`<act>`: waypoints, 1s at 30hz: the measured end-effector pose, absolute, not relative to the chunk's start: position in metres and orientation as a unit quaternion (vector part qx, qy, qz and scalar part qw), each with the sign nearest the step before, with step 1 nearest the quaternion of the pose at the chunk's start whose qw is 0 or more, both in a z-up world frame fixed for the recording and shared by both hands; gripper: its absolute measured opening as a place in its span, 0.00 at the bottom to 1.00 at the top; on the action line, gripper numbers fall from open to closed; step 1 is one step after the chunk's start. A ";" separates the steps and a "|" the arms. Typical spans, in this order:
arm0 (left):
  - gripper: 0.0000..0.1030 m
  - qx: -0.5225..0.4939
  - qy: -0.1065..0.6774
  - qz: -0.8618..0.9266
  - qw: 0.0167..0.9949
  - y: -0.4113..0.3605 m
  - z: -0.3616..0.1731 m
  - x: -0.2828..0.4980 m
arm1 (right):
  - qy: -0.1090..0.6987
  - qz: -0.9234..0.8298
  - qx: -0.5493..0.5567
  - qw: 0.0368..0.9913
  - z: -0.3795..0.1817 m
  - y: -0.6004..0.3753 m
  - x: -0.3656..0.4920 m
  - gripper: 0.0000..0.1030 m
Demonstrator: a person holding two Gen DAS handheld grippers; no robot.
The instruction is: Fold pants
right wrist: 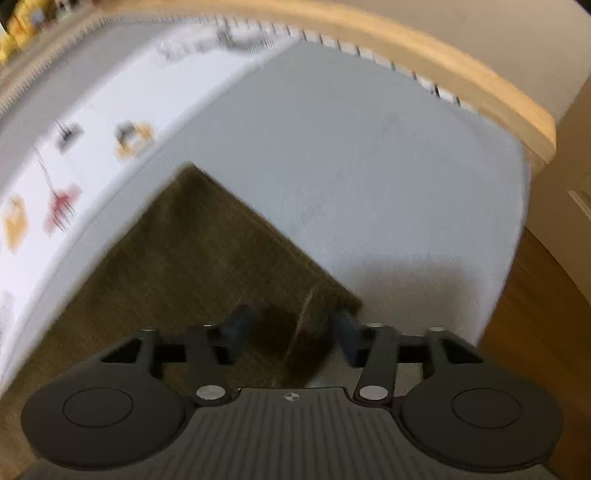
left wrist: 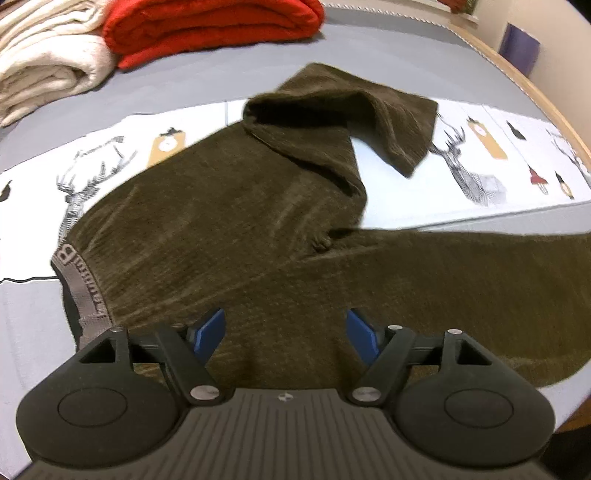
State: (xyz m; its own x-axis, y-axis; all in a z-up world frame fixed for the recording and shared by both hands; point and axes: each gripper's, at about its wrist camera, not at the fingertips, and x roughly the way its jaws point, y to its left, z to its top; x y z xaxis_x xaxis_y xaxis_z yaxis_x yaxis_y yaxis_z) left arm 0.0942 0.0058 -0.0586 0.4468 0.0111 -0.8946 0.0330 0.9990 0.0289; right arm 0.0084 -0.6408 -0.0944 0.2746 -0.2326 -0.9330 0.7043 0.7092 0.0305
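Dark olive pants (left wrist: 221, 221) lie spread on the grey-covered table (left wrist: 369, 44). Their grey lettered waistband (left wrist: 81, 291) is at the left. One leg (left wrist: 351, 110) is flopped back over itself at the top, and the other leg (left wrist: 461, 266) runs out to the right. My left gripper (left wrist: 288, 334) hangs open just over the seat of the pants, with nothing between its blue pads (left wrist: 212, 332). In the blurred right wrist view, my right gripper (right wrist: 291, 328) stands open over the end of a pant leg (right wrist: 207, 251), whose hem corner lies below the gap.
A folded red blanket (left wrist: 210, 29) and a folded cream one (left wrist: 48, 70) sit at the back left. A white runner with deer prints (left wrist: 480, 158) crosses the table under the pants. The table's wooden rim (right wrist: 443, 62) and rounded corner are close to the right gripper, with wooden floor (right wrist: 535, 332) beyond.
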 end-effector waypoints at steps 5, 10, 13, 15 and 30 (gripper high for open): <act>0.75 -0.011 0.555 -0.084 0.827 -0.015 -0.075 0.086 | 0.550 -0.332 0.255 0.723 -0.117 -0.653 0.013 0.40; 0.76 0.040 0.582 -0.190 0.790 -0.069 -0.108 0.063 | 0.505 -0.338 0.282 0.743 -0.105 -0.659 0.009 0.08; 0.80 0.075 0.585 -0.225 0.775 -0.093 -0.126 0.051 | 0.439 -0.348 0.294 0.774 -0.090 -0.662 0.012 0.07; 0.80 0.097 0.586 -0.237 0.769 -0.105 -0.138 0.045 | 0.415 -0.351 0.297 0.785 -0.087 -0.667 0.011 0.07; 0.00 0.183 0.604 -0.274 0.726 -0.097 -0.154 0.022 | 0.404 -0.346 0.290 0.795 -0.091 -0.667 0.008 0.07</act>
